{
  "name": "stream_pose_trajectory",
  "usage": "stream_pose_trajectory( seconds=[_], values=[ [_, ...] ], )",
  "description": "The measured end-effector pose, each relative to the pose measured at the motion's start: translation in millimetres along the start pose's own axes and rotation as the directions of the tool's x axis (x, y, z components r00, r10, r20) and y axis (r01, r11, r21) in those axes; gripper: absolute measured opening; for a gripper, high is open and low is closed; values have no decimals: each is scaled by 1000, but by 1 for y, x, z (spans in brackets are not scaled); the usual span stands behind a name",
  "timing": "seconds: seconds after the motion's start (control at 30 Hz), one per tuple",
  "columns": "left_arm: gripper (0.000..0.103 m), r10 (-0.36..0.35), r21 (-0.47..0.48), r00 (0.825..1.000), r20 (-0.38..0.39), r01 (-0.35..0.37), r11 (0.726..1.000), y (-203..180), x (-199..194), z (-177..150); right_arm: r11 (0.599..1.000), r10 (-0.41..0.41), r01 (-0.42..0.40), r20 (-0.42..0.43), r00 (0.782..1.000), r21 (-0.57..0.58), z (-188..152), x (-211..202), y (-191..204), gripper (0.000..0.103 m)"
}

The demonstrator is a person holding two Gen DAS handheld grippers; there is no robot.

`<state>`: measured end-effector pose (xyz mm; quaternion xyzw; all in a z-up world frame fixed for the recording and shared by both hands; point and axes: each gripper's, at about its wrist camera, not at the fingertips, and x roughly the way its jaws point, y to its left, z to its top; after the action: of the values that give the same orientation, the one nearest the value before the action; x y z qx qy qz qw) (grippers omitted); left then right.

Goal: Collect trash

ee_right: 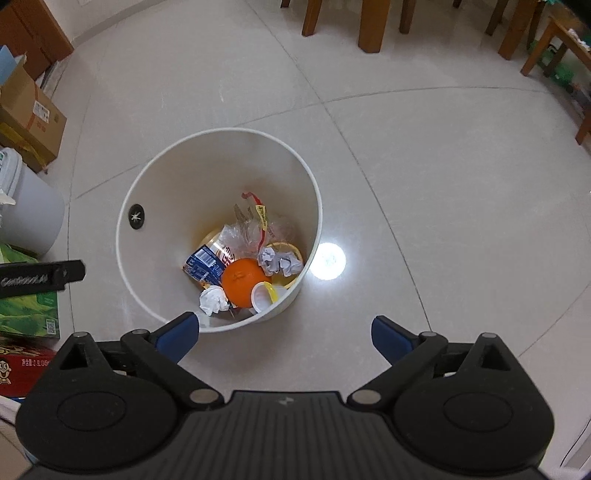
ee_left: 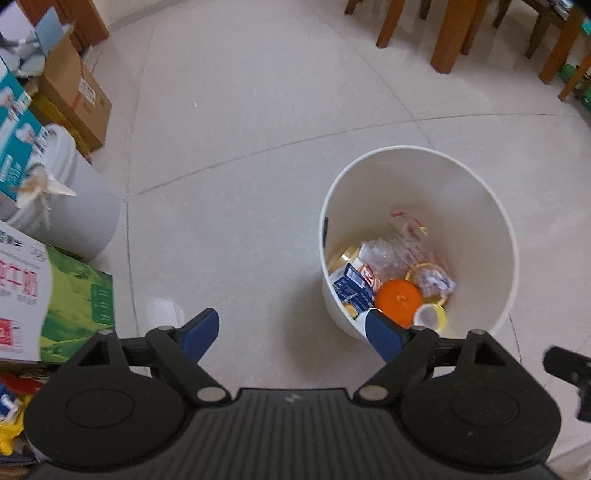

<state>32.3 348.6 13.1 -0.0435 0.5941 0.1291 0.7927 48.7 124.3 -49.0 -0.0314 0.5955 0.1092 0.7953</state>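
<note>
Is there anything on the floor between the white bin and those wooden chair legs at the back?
No. In the right wrist view only bare pale tile lies between the bin and the chair legs.

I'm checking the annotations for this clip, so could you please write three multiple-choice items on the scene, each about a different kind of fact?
1. Where is the orange?
A. On the floor
B. In the bin
C. On a box

2. How many paper balls lie in the bin?
A. Three
B. One
C. None

3. How do the right tongs stand?
A. Shut on a cup
B. Shut on nothing
C. Open, holding nothing

Answers:
1 B, the orange sits among the trash inside the bin's wall.
2 A, the right view shows three white crumpled balls, two right of the orange and one at its lower left.
3 C, the blue fingers stand wide apart over bare floor.
</note>
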Motion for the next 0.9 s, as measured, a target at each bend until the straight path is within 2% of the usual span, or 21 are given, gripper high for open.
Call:
stream_pose_trajectory(
  seconds=[0.13,0.33,0.5,0.9],
  values=[
    [87,-18,-10,1000,19,18,1000,-4,-34,-17,1000,12,-13,12,1000,29,-12,-19,-2,103],
    [90,-45,-47,999,16,45,998,-5,-61,-37,999,4,-6,42,999,43,-26,-42,-3,103],
    [90,-40,-39,999,-2,40,998,-10,-72,-49,999,8,-11,58,998,51,-34,-57,-2,103],
    [91,-26,1,999,19,26,1000,-23,-92,-61,999,6,-9,81,997,41,-44,-74,3,103]
  ],
)
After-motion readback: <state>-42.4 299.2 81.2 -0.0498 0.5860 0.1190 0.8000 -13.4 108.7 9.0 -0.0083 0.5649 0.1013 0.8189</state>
